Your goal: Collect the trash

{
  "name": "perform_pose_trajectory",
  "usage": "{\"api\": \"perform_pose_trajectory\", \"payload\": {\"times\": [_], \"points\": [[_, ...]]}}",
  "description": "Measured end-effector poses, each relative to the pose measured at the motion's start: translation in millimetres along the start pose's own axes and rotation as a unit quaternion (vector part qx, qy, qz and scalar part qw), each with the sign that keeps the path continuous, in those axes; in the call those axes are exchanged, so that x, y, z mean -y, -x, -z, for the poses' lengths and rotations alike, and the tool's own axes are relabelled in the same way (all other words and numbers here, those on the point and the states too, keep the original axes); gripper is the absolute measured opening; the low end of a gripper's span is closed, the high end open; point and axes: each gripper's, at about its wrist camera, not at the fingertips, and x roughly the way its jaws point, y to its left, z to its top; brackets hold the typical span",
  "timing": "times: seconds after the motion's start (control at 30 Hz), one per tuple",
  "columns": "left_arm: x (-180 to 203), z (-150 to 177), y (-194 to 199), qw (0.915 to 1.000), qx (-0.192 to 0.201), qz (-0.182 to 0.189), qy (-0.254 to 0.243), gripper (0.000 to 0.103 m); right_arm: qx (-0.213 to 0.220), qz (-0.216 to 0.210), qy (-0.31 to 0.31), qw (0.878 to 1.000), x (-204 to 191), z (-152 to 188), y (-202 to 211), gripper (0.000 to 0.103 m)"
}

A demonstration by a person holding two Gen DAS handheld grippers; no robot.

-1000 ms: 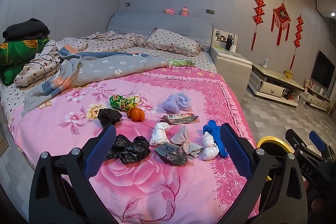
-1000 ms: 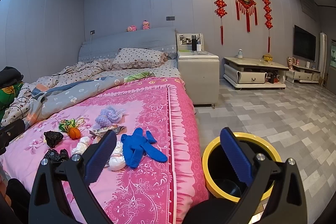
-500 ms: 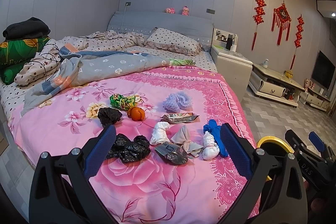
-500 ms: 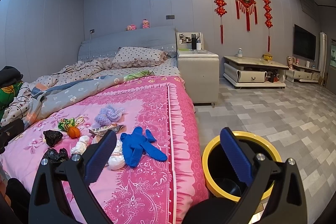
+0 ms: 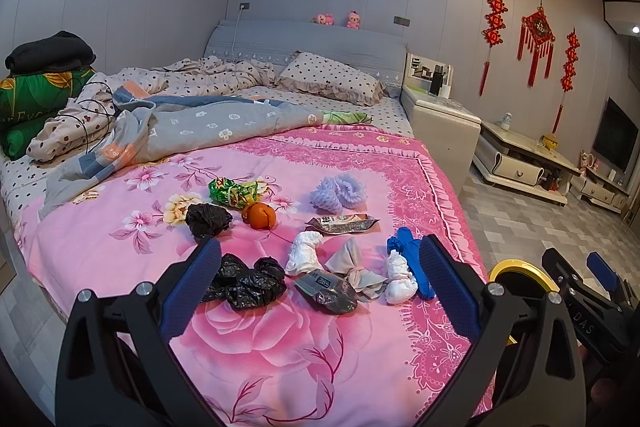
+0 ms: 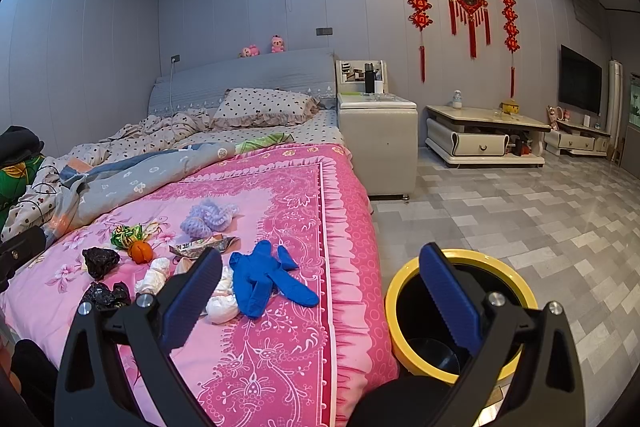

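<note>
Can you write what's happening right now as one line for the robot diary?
phase: before first pick | left gripper: open, empty, over bed | right gripper: open, empty | trash on pink blanket: untouched | yellow bin: on floor beside bed

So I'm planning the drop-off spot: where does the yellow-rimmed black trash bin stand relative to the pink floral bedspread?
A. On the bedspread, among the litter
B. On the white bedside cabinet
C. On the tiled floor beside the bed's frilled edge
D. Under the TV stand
C: the right wrist view shows the yellow-rimmed black trash bin on the grey tiled floor, next to the frilled edge of the pink floral bedspread.
</note>
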Motion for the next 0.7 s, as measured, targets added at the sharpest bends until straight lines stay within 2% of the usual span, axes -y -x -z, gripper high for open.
{"api": "perform_pose_trajectory", "payload": {"times": [0.2, 0.53, 0.7], "points": [[-0.8, -1.2, -0.5, 1.0, -0.001, 0.0, 0.001, 0.095, -0.002, 0.001, 0.0, 1.0, -0.7, -0.3, -0.4, 0.095], [2.8, 16.3, -10.1, 0.9999, -0.013, -0.003, 0.005, 0.095, -0.019, 0.0, 0.0, 1.0, -2.1, -3.9, -11.4, 0.095], [-3.8, 8.3, -15.8, 0.9996, -0.027, 0.005, 0.009, 0.095, -0.033, -0.009, 0.006, 0.999, -2.1, -11.9, -22.7, 0.095]]}}
